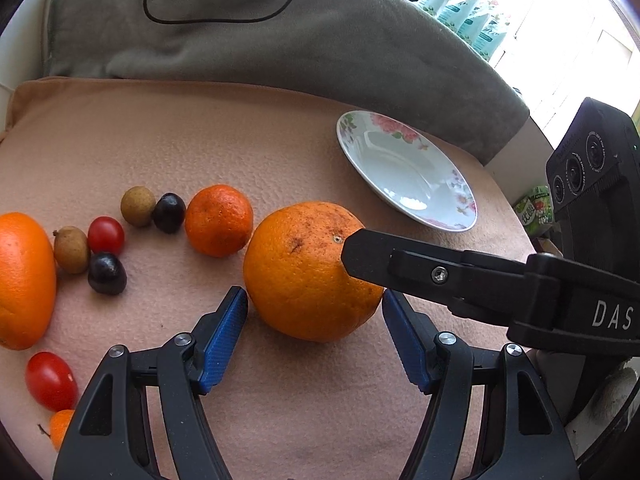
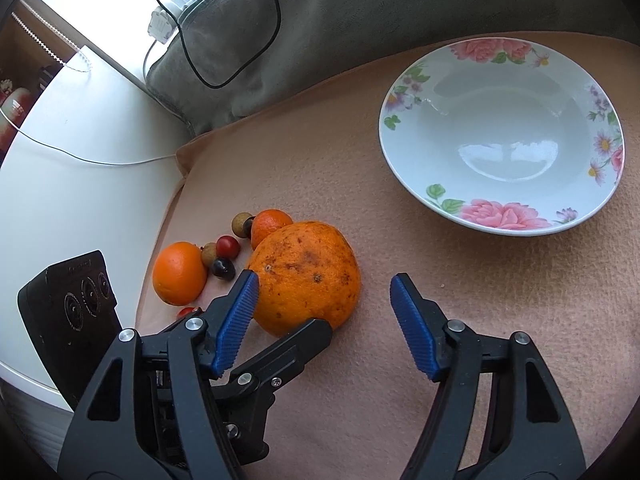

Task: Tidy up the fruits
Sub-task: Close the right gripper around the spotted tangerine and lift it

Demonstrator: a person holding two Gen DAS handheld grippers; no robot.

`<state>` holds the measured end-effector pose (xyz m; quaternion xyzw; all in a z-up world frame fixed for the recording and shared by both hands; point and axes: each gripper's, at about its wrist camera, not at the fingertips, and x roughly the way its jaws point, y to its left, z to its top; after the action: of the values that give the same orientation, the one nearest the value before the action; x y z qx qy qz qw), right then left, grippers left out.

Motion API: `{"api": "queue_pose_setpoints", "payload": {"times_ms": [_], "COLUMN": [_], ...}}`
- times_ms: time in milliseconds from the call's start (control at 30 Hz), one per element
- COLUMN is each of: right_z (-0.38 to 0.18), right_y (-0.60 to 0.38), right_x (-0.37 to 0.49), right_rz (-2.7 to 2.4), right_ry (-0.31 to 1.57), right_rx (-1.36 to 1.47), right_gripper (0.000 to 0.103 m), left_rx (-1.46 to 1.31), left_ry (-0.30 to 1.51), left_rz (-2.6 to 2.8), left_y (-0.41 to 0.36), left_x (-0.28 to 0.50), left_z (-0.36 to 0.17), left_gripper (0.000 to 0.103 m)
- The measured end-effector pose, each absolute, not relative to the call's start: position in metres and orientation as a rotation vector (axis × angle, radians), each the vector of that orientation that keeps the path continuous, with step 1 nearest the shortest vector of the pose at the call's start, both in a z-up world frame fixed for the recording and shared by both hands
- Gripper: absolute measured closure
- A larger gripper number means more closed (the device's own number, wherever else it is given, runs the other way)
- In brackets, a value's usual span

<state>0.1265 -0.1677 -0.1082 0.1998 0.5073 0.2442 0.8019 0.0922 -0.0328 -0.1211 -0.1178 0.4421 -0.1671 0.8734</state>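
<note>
Through your left wrist camera, your left claw (image 1: 314,320) stands wide over the peach cloth (image 1: 280,136) on the desk, its blue pads flanking the near side of the big speckled orange (image 1: 308,272); the right pad looks to be touching the peel, the left one sits just clear, so nothing is gripped. One black finger of your right claw (image 1: 362,254) lies against the orange's top right. Left of it sit a tangerine (image 1: 219,220), two longans, two dark grapes, cherry tomatoes and a second orange (image 1: 24,280) at the edge. The flowered plate (image 1: 404,168) lies empty, well apart to the upper right. Through your right wrist camera, your right claw (image 2: 324,302) is fairly wide, its left pad right at the big orange (image 2: 306,276) and its right pad clear of it, so the fruit is not pinched. Your left claw's finger (image 2: 296,348) reaches under the orange's near side. The plate (image 2: 502,136) sits to the upper right.
</note>
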Motion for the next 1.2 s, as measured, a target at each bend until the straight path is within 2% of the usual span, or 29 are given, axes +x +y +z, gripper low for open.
{"api": "queue_pose_setpoints", "payload": {"times_ms": [433,1200], "right_z": [-0.115,-0.101], "right_y": [-0.163,-0.164], "right_x": [0.134,0.123], "right_rz": [0.593,0.602], "right_ry": [1.115,1.074], "right_rx": [0.486,0.446], "right_gripper": [0.041,0.042], "left_rx": [-0.255,-0.23], "left_ry": [0.931,0.888], "left_rz": [-0.36,-0.362], "left_y": [-0.03,-0.035], "left_x": [0.094,0.087], "left_z": [-0.124,-0.108], "left_gripper": [0.034,0.034]}}
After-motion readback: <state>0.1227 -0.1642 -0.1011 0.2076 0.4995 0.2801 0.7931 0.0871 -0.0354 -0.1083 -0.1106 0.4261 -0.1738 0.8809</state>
